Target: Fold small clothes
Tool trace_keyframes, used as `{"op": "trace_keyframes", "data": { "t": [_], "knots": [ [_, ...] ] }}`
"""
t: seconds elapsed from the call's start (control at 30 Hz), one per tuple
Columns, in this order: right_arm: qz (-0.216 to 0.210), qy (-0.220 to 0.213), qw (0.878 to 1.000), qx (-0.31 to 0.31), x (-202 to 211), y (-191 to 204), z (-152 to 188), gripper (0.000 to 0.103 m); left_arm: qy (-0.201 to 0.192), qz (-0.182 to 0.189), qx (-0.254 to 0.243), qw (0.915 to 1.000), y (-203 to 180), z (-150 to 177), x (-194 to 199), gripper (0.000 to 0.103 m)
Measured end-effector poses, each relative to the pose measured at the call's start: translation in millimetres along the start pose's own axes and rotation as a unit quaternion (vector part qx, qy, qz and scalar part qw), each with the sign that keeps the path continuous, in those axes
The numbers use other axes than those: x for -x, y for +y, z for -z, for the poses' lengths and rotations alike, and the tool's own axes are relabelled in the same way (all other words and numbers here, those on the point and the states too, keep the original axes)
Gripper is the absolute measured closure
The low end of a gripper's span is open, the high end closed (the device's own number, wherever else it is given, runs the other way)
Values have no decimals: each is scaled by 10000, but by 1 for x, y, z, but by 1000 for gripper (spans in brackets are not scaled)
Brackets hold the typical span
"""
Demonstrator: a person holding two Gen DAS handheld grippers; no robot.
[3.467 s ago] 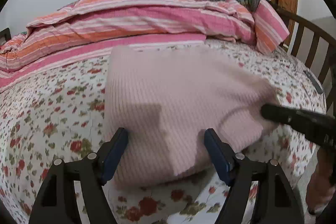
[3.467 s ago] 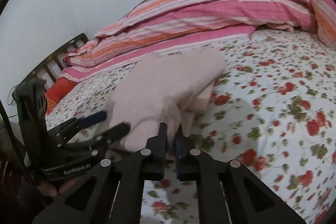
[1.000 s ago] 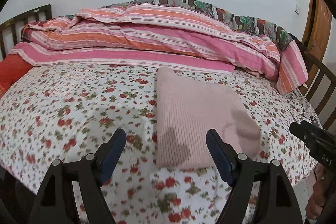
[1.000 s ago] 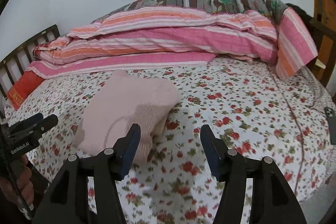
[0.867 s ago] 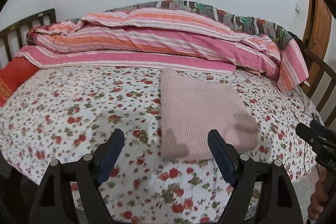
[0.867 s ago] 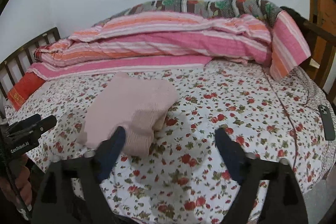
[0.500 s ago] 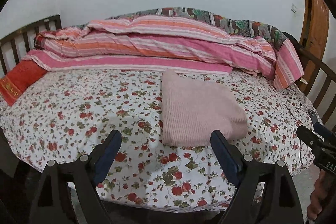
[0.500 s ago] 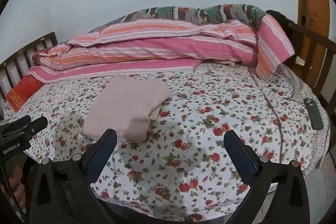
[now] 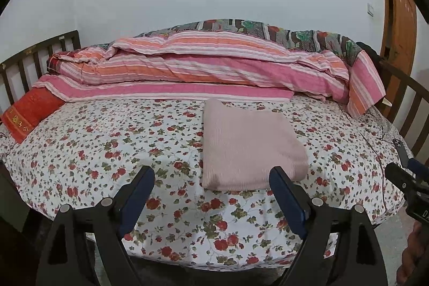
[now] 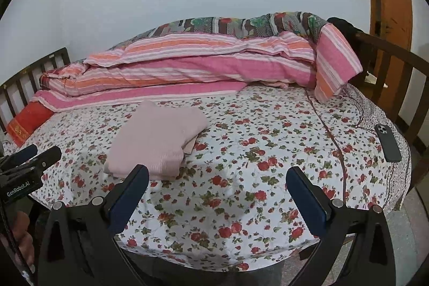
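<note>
Sweater [image 9: 246, 149], pink, lies folded on our flowered sheet [image 9: 107, 152]. Left view: our left gripper [image 9: 211, 178] gapes empty, just widened. Right view alone shows a phone [image 10: 387, 142] at the bed edge; right gripper [image 10: 217, 178] likewise empty, just widened.

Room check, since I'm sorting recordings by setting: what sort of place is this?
Most likely a home bedroom: a bed with a flowered sheet, a rolled striped quilt along the wall, and a wooden door.

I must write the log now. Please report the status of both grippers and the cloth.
Left gripper, right gripper: open, empty. Pink garment folded on bed. Nothing in the way.
</note>
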State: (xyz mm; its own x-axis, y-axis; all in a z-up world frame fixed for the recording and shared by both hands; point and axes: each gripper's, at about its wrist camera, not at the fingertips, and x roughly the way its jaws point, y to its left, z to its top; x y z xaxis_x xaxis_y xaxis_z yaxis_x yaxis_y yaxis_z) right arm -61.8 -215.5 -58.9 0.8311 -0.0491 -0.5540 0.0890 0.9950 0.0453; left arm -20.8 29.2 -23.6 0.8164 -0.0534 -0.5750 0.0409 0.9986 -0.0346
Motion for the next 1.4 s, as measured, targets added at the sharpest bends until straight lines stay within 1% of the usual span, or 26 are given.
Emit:
{"op": "trace_keyframes", "data": {
  "t": [0.43, 0.83, 1.4],
  "knots": [
    [-11, 16, 9999, -99, 0, -3, -1, 2, -16, 1, -95, 10000, -3, 0, -1, 16],
    [44, 15, 9999, -106, 1, -3, 1, 2, -13, 38, -99, 9999, -2, 2, -1, 16],
    [18, -4, 9999, -107, 3, 0, -1, 2, -13, 42, -98, 9999, -1, 1, -2, 16]
  ]
}}
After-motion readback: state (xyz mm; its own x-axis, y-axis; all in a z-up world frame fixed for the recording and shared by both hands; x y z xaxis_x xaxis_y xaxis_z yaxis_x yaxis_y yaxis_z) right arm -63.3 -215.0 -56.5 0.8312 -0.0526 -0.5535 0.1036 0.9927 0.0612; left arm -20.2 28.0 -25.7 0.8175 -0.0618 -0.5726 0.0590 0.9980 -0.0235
